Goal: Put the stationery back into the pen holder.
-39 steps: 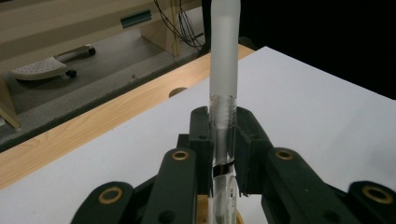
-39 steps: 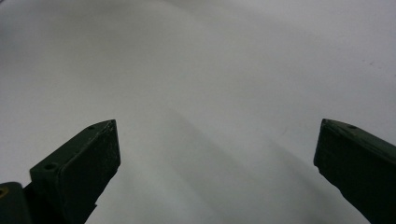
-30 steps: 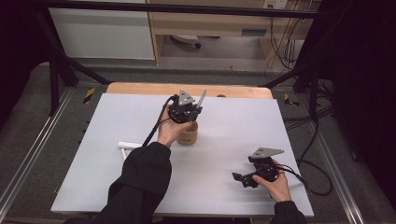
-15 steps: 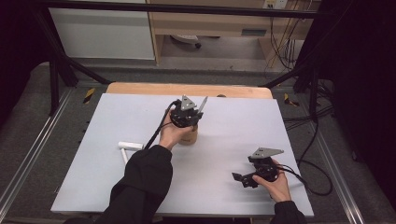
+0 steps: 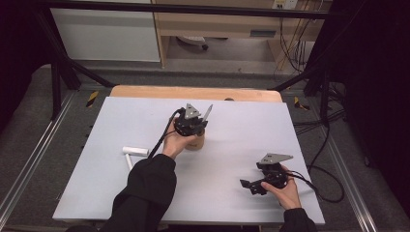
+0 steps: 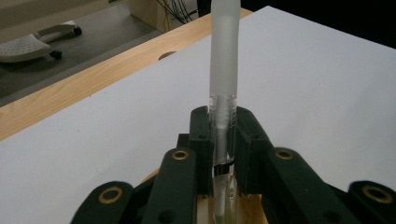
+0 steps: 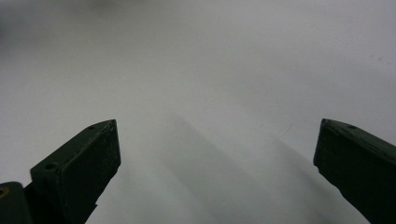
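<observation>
**Frosted-tube descent toward the block**

Nearest, at the counter's (image 5: 241, 121) front right: resting right tongs (image 5: 249, 184), spread wide with nothing between, seen in the right gripper view (image 7: 217, 154) as two black tips over bare white surface. No shift there since a second ago.

Farther in, to the left: lying loose, a white piece (image 5: 134, 151), well apart from both hands and in the same spot as before.

Mid-counter: left tongs (image 5: 192, 123), pinching the tube (image 5: 208, 112). Clamped low on the tube's neck in the left gripper view (image 6: 223, 135), with the frosted length (image 6: 224, 60) rising past the tips and its lower end showing beneath them. Sunk a little compared with a second ago, and drawn in over the wooden block (image 5: 197, 142), whose pale top (image 6: 205, 210) peeks out directly beneath. Grip unchanged on the way down.

Judged from that: seating of the tube in the block under way, not yet finished. Cannot tell whether the lower end has met the wood. Likely next: easing straight down, keeping the tube upright, and only then letting go.

Beyond: bare wooden edge (image 5: 193, 92), then floor.
</observation>
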